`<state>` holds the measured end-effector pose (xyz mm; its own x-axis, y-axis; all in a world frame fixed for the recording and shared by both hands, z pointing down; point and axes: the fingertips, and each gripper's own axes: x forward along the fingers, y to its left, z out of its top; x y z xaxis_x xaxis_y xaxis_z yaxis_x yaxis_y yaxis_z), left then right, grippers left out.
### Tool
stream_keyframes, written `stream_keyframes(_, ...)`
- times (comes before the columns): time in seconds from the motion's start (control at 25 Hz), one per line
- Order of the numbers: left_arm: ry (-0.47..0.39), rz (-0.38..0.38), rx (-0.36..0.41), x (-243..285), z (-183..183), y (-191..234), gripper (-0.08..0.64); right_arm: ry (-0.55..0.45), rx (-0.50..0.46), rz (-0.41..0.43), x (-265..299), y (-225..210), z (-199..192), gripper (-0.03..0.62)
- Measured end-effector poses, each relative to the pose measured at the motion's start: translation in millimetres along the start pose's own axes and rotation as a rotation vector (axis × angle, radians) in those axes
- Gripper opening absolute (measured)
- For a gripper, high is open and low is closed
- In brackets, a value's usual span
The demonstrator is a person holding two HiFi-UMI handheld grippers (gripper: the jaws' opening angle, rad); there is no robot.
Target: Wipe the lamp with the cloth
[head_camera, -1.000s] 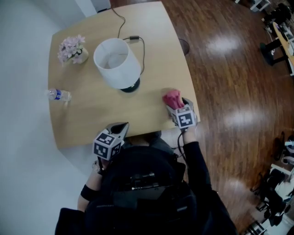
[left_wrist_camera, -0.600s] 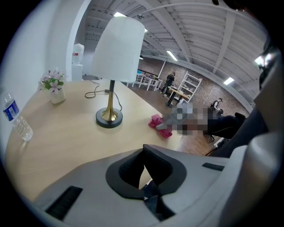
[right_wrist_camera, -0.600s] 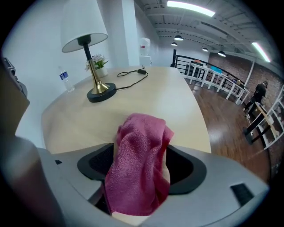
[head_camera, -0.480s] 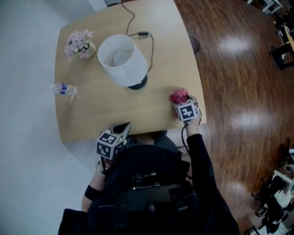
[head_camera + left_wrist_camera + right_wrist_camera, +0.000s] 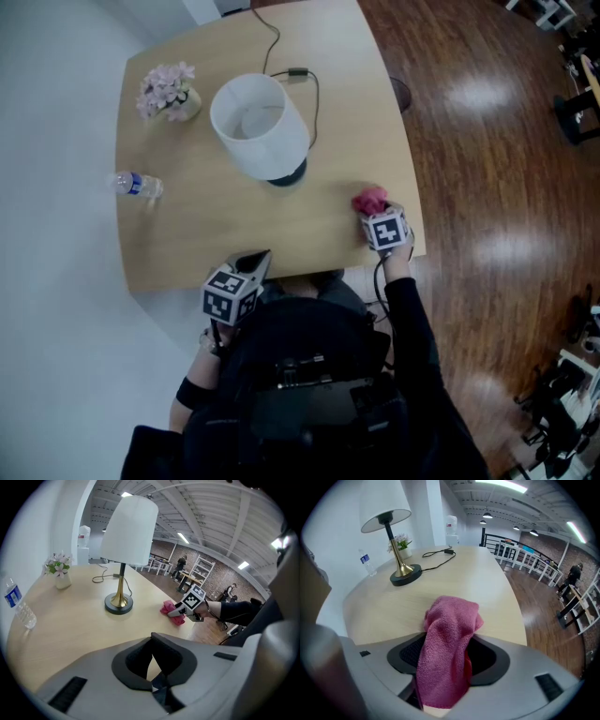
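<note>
At a wooden table (image 5: 187,234), a white-shaded lamp (image 5: 260,127) stands upright on its dark round base. The person's dark-sleeved right arm reaches to the table's right edge. There the right gripper (image 5: 377,217) pitches steeply down, its jaws clamped on a bunched pink cloth (image 5: 369,200) that pokes out at 11 o'clock from the marker cube. The lamp stands well apart, at 10 o'clock from the cloth. The left gripper (image 5: 247,264), closed on nothing, hovers at the table's near edge, at 6 o'clock from the lamp.
</note>
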<state>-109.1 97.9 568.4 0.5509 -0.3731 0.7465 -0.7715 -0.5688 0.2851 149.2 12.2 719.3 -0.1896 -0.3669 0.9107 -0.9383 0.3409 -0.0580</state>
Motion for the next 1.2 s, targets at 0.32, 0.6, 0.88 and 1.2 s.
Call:
stream_keyframes(0.32,-0.042,-0.026,0.011,-6.2,12.6,8.6,0.012,-0.017,0.034,-0.013,-9.7,9.8,-0.6,0.138)
stream_keyframes(0.6,-0.082,-0.037,0.031,-14.9,29.7,24.7,0.012,-0.217,0.044,0.063,-87.3,58.3,55.2,0.129)
stream_keyframes(0.88,-0.142,-0.050,0.138,-36.0,75.1,24.8,0.012,-0.450,0.044,0.255,-186.8,140.4,112.1,0.117)
stream_keyframes(1.2,-0.162,-0.059,0.158,-37.4,83.0,17.2,0.012,-0.493,0.014,0.309,-197.4,178.4,114.7,0.109)
